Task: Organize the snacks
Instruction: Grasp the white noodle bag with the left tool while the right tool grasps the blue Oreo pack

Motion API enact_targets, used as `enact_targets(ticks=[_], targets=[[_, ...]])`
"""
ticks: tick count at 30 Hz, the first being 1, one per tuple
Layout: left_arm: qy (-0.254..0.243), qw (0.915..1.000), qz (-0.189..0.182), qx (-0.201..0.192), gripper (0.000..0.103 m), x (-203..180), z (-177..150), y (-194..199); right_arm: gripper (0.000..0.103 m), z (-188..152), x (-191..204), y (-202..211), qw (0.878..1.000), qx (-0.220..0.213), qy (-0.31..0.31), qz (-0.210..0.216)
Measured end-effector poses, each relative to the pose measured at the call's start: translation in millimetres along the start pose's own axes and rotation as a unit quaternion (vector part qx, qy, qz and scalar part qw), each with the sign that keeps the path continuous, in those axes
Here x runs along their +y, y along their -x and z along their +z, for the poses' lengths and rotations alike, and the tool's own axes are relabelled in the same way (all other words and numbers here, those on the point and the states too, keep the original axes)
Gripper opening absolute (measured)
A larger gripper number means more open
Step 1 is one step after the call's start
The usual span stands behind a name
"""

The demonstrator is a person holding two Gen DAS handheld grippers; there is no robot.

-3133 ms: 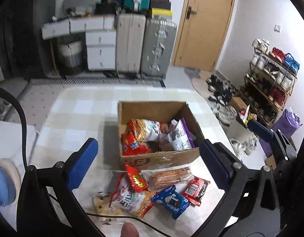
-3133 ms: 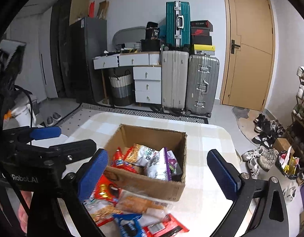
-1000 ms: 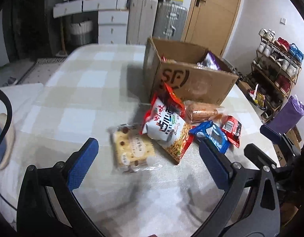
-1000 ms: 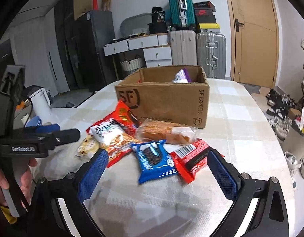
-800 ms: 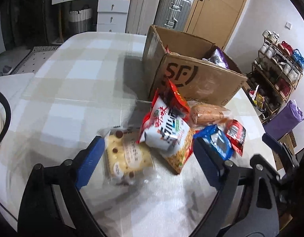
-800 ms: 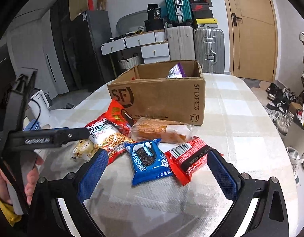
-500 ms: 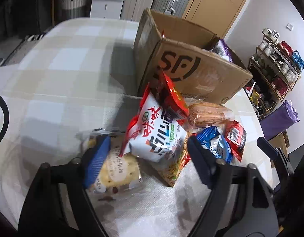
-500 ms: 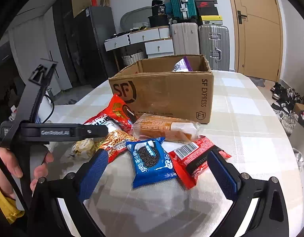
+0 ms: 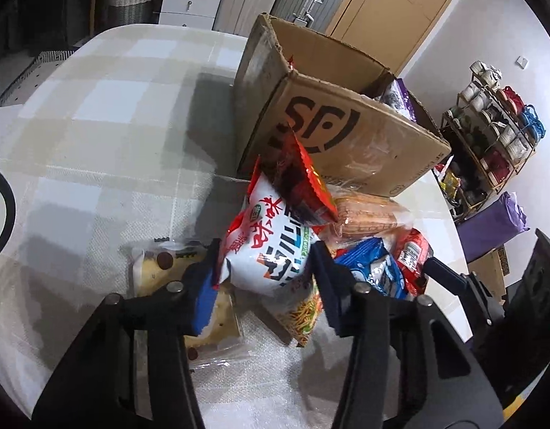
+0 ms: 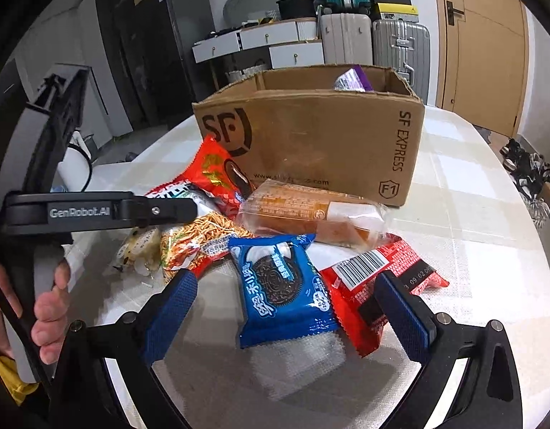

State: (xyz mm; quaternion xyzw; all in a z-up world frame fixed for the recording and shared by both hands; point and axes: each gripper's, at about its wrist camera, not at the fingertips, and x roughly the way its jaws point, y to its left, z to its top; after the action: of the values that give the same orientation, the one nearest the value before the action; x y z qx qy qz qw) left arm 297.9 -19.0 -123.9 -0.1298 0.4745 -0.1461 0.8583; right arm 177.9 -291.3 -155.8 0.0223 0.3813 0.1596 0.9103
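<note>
A brown SF cardboard box [image 9: 346, 132] [image 10: 310, 136] stands on the checked table with snack bags inside. Loose snacks lie in front of it. My left gripper [image 9: 264, 275] has its blue pads against both sides of a white and red noodle-snack bag [image 9: 271, 246] [image 10: 200, 228]. A red bag [image 9: 303, 182] leans on it. My right gripper [image 10: 285, 307] is open around a blue Oreo-style packet [image 10: 282, 282], just above the table. A red bar packet [image 10: 375, 282], an orange cake pack [image 10: 310, 214] and a cookie pack [image 9: 160, 271] lie beside them.
Suitcases [image 10: 375, 39] and white drawers [image 10: 268, 43] stand by the far wall, next to a wooden door [image 10: 486, 43]. A shoe rack [image 9: 496, 125] and a purple bag [image 9: 496, 221] stand off the table's right edge [image 9: 450, 214].
Both grippers came down toward the loose snacks. My left jaws narrowed from wide open onto the noodle-snack bag. My right gripper moved closer over the blue packet and stayed open.
</note>
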Motion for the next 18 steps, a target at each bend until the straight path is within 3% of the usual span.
enact_targets(ticks=[10,13,15,18], targets=[[0.0,0.9999,-0.012,0.003,0.035,2,-8,12,0.1,11,8,-9,1.0,0.015,0.017,0.008],[0.001,0.9999,-0.016,0.006,0.035,5,-11,16,0.088,15,15,-18,0.999,0.028,0.036,0.003],[0.0,0.9998,-0.017,0.008,0.035,7,-13,19,0.069,17,17,-25,0.998,0.045,0.038,0.019],[0.001,0.9996,-0.024,0.013,0.035,10,-15,21,0.069,16,17,-29,0.998,0.052,0.039,0.019]])
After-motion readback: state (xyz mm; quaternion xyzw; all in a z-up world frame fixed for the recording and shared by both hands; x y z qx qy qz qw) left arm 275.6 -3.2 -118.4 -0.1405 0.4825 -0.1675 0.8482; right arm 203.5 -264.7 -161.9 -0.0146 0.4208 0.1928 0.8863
